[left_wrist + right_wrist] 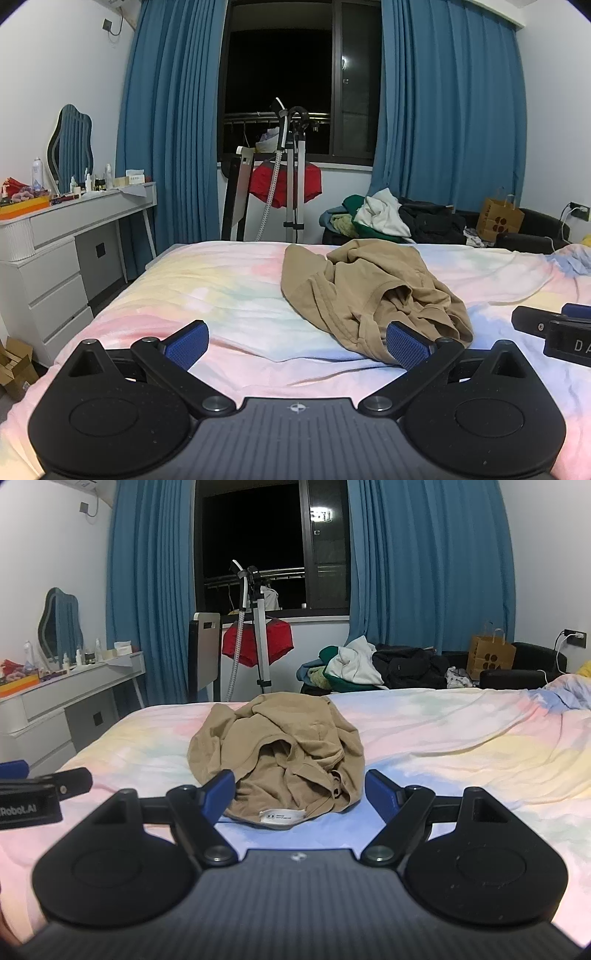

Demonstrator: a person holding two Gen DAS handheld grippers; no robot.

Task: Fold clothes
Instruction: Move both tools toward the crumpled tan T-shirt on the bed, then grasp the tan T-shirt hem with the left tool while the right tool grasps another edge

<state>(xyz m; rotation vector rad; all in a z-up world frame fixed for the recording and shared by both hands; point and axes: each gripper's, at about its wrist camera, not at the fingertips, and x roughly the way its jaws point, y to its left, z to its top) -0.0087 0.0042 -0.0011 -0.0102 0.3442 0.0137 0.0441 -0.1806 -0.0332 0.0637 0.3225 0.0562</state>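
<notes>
1. On the bed (229,295), toward the middle of its pastel tie-dye cover, a tan garment (373,291) lies in a crumpled heap, unfolded.
2. From the left wrist view, the left gripper (297,341) hovers low over the bed with its jaws spread wide and nothing between them; the garment's near edge lies just ahead and to the right, with the right blue pad (406,347) overlapping that edge in the picture, though contact cannot be told.
3. From the right wrist view, the right gripper (299,794) is also wide open and holds nothing; the tan garment (280,753) sits straight ahead, its near hem with a white label (282,816) lying between the two fingertips.
4. Each gripper shows in the other's view: the right gripper (554,328) at the right edge of the left view, the left gripper (33,794) at the left edge of the right view, so they stand side by side before the garment.
5. Beyond the far edge of the bed stand blue curtains (170,122), a dark window (280,74), a white dresser (55,243) at the left, and a pile of clothes (388,218) at the right.
</notes>
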